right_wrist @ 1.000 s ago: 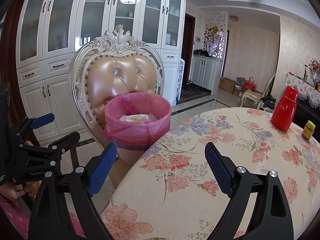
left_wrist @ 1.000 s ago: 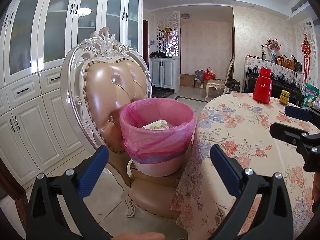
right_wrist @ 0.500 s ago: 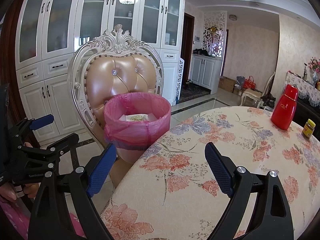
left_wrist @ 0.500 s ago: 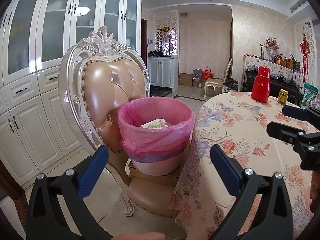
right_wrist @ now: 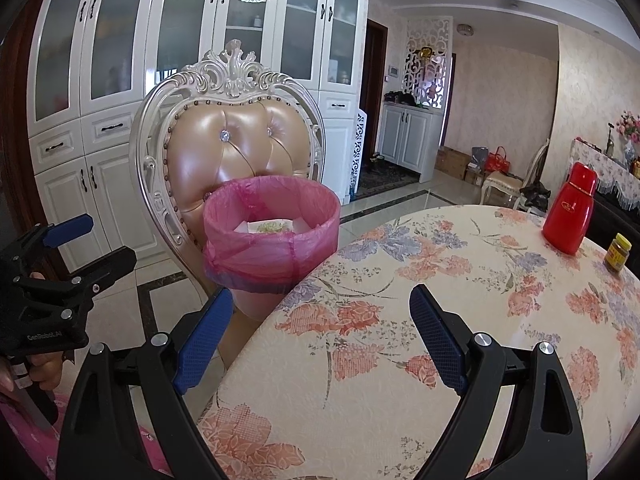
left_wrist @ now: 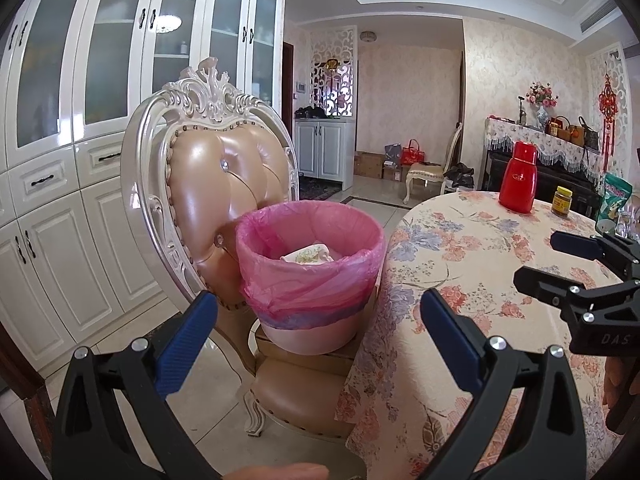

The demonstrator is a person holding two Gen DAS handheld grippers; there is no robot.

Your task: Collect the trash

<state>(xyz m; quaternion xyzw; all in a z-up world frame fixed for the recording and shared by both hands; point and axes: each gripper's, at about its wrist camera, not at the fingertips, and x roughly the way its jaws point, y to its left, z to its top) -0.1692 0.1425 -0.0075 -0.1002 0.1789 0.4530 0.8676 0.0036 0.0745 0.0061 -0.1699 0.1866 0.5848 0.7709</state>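
Bin: the trash bin (left_wrist: 310,280), lined with a pink bag (right_wrist: 272,256), stands on the chair (left_wrist: 224,184) seat at 12 o'clock from both grippers, just beside the bench (right_wrist: 440,280) edge.
Trash: a crumpled floral paper (left_wrist: 310,255) lies inside the bin.
Left gripper (left_wrist: 318,332): fingers wide apart, holding nothing, aimed at the bin.
Right gripper (right_wrist: 320,332): fingers wide apart, empty, over the bench edge.
Bench at 2 o'clock: a red flask (right_wrist: 570,218) and small jar (right_wrist: 618,252) only.
Progress: no loose trash shows, so collecting looks largely done; lifting or tying the bag may remain.
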